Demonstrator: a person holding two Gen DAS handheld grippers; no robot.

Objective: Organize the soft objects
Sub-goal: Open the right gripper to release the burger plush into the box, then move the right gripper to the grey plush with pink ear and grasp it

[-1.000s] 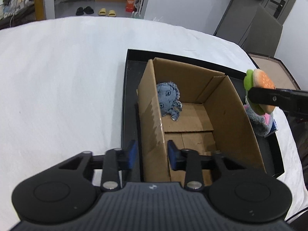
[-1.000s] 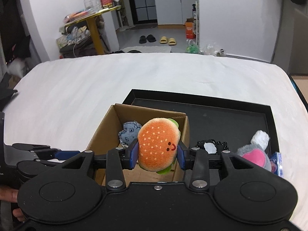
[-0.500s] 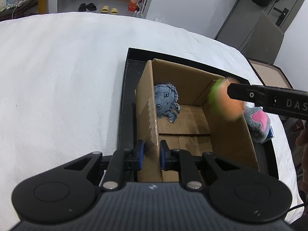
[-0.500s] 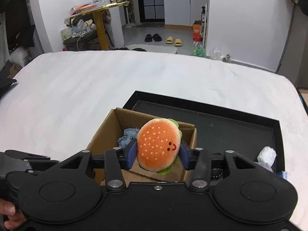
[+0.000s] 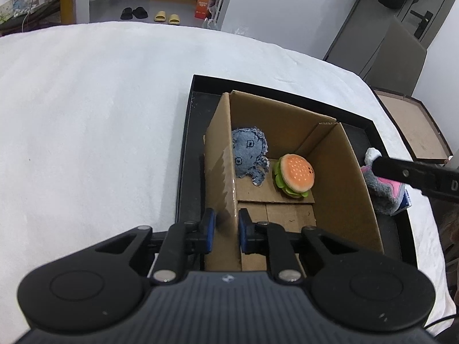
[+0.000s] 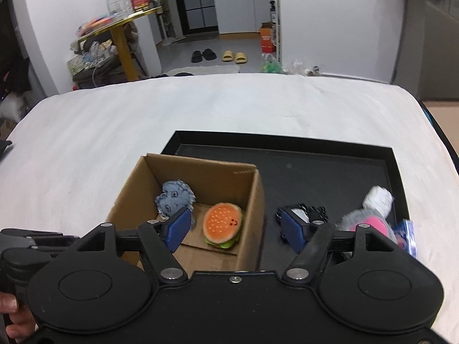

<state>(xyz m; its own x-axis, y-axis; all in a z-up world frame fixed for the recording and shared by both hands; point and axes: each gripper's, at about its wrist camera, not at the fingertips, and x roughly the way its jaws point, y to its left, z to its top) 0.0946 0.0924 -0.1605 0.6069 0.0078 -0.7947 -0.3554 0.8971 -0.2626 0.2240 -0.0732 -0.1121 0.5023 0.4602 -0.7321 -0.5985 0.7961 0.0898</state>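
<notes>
White bedding [image 5: 100, 129] is spreading wide under my left-hand camera, with a black tray [image 5: 183, 172] lying on it and a doorway with slippers far beyond. From this view my left gripper [image 5: 224, 230] is clamping the near left wall of the cardboard box [image 5: 352, 195] that is standing in the tray; its blue pads are pressing that wall from both sides. Inside the box, the blue denim octopus toy [image 5: 249, 154] is leaning against the far left corner, and the burger plush [image 5: 295, 176] is sitting on the box floor just right of it, touching one of its legs. One black finger of my right gripper [image 5: 413, 176] is reaching in from the right edge, above the box's right wall. Behind it, a grey and pink plush [image 5: 381, 189] is lying in the tray outside the box.

Bedding is filling the far half of my right-hand camera's view too. My right gripper [image 6: 235, 230] is hanging above the box [image 6: 252, 218] with its jaws having just been opening; they are standing wide apart with nothing between the pads. The burger plush [image 6: 222, 223] is resting on the box floor below, free of my fingers, beside the octopus toy [image 6: 173, 199]. To the right, in the tray [image 6: 315, 172], a small black and white thing [image 6: 304, 212] is lying near the grey and pink plush [image 6: 370, 218].
</notes>
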